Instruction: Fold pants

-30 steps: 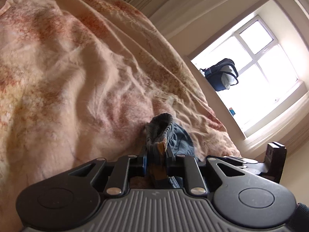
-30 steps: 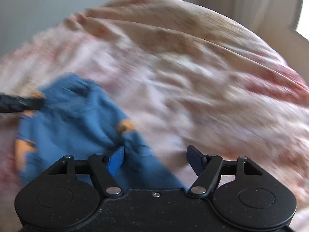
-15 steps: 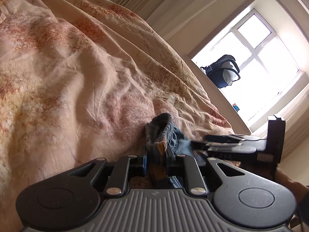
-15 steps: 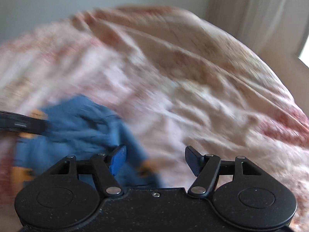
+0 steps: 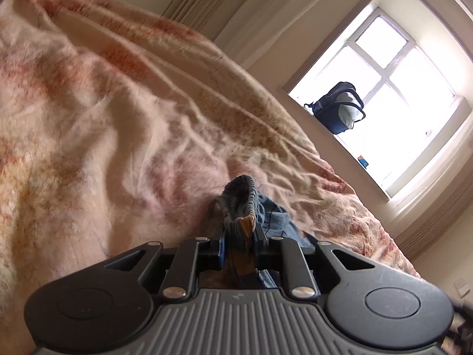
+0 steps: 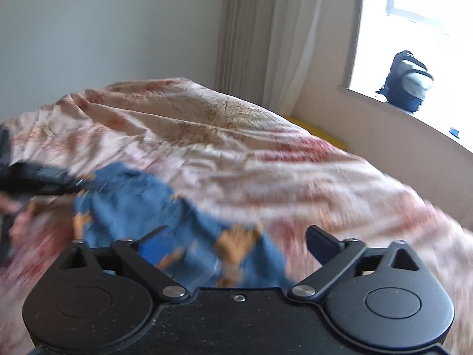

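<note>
The pants are blue with orange patches and lie crumpled on the bed. My left gripper is shut on the pants' elastic waistband, which bunches up between the fingers. In the right wrist view the left gripper shows as a dark bar at the far left, gripping the pants' far edge. My right gripper is open and empty, just above the near end of the pants, with blue and orange fabric lying between its spread fingers. That view is blurred.
A wrinkled pink and rust patterned bedspread covers the bed. A dark backpack stands on the window sill, also in the right wrist view. Curtains hang beside the window. A yellow item lies past the bed's far edge.
The right gripper has swung back and up, out of the left wrist view, staying open. The left gripper has kept its hold on the waistband and tilted slightly.
</note>
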